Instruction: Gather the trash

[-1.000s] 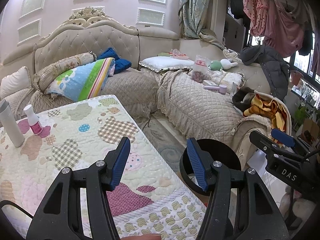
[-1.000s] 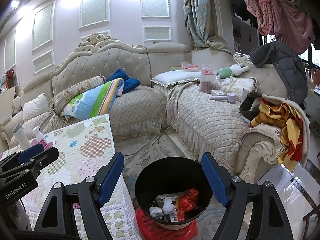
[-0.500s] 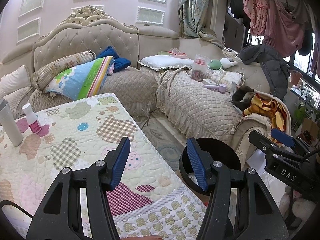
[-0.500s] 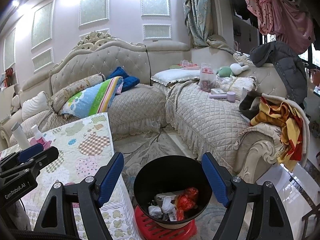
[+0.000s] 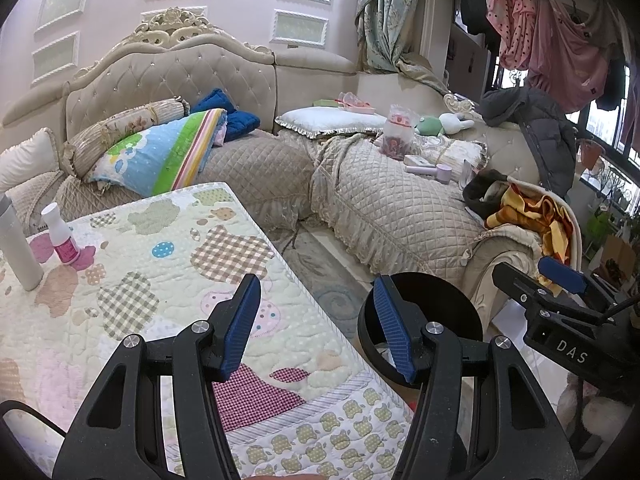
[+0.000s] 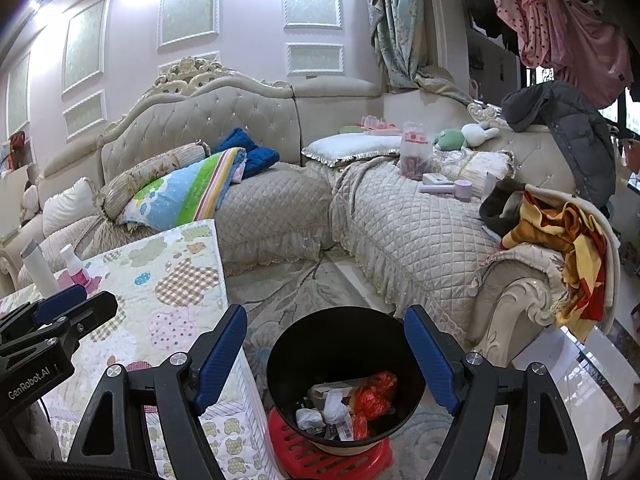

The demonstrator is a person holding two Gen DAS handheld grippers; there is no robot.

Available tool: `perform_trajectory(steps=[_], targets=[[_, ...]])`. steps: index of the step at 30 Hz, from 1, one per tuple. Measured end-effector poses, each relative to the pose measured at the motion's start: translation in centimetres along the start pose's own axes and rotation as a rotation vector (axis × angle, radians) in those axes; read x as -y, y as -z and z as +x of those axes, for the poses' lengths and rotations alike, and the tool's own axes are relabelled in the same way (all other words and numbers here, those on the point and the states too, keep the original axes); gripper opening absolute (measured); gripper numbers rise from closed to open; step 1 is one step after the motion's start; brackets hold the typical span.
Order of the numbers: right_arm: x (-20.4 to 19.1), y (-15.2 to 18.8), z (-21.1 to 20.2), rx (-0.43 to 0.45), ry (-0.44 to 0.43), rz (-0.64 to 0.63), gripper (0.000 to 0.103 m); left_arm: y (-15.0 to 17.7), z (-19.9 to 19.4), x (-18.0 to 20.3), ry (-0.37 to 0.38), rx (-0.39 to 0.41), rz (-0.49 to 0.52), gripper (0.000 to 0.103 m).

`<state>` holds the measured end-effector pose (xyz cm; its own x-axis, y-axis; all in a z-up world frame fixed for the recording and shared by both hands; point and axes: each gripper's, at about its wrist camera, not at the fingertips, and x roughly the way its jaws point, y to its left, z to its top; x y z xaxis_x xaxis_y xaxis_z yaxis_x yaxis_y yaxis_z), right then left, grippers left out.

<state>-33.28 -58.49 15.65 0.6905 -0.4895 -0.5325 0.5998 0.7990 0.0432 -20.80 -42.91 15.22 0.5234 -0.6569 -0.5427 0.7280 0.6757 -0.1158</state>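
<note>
A black trash bin (image 6: 344,364) stands on a red stool (image 6: 320,458) beside the table. It holds red wrappers (image 6: 370,394) and crumpled white paper (image 6: 328,410). My right gripper (image 6: 325,356) is open and empty, held above the bin. My left gripper (image 5: 316,330) is open and empty over the table's right edge; the bin's rim (image 5: 432,312) shows just past its right finger. The right gripper (image 5: 560,280) also shows in the left wrist view, and the left gripper (image 6: 60,304) shows at the left of the right wrist view.
The table carries a patchwork quilt (image 5: 140,280) with a grey bottle (image 5: 16,244) and a small pink bottle (image 5: 60,236) at its far left. A beige corner sofa (image 6: 400,220) with pillows, toys and clothes fills the back. A rug (image 6: 288,292) lies between.
Almost nothing has moved. Both grippers stay open and empty, with a slight drift of the views.
</note>
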Motion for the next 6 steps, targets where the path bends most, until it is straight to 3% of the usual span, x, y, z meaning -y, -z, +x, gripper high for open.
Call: perform_trajectory(steps=[6], targets=[[-0.39, -0.02, 0.33, -0.011, 0.000, -0.011, 0.079, 0.17, 0.19, -0.59, 0.007, -0.011, -0.019, 0.058]])
